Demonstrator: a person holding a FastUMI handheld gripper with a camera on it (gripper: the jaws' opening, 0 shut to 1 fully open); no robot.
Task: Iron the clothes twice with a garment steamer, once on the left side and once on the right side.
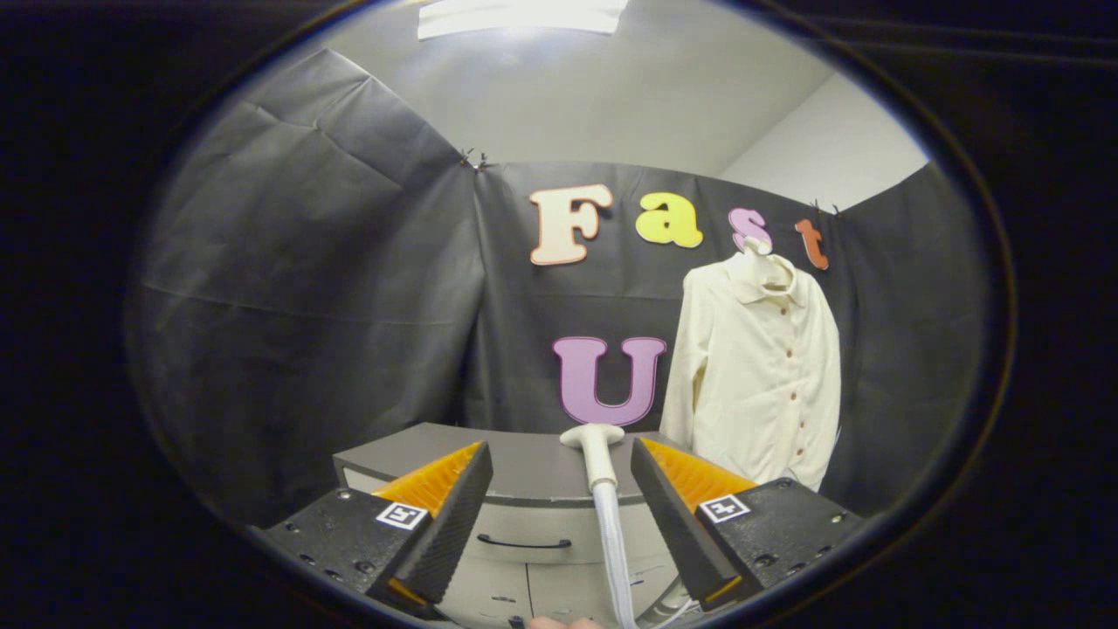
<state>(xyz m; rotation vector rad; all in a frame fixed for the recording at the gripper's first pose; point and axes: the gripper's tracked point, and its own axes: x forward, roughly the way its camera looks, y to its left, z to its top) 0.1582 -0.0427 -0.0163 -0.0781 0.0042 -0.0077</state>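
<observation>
Gripper [562, 498] fingers stand wide apart at the near side of the scene, holding nothing and touching nothing. Between them, nearer the right finger, rises the garment steamer [599, 459]: its pale handle stands upright, with the flat steam head at the top level with the fingertips and a ribbed white hose [614, 559] running down from the handle below the fingers. A small part of a hand [559, 623] shows at the bottom, just beside the hose. Beyond the fingers stands a grey desk [515, 467] with a rounded front edge and a drawer with a dark handle [522, 543]. Farther off, beyond the right finger and to the right of the steamer, a cream button-front shirt [758, 371] hangs upright on a hanger against the black cloth wall [306, 306], well apart from the gripper.
</observation>
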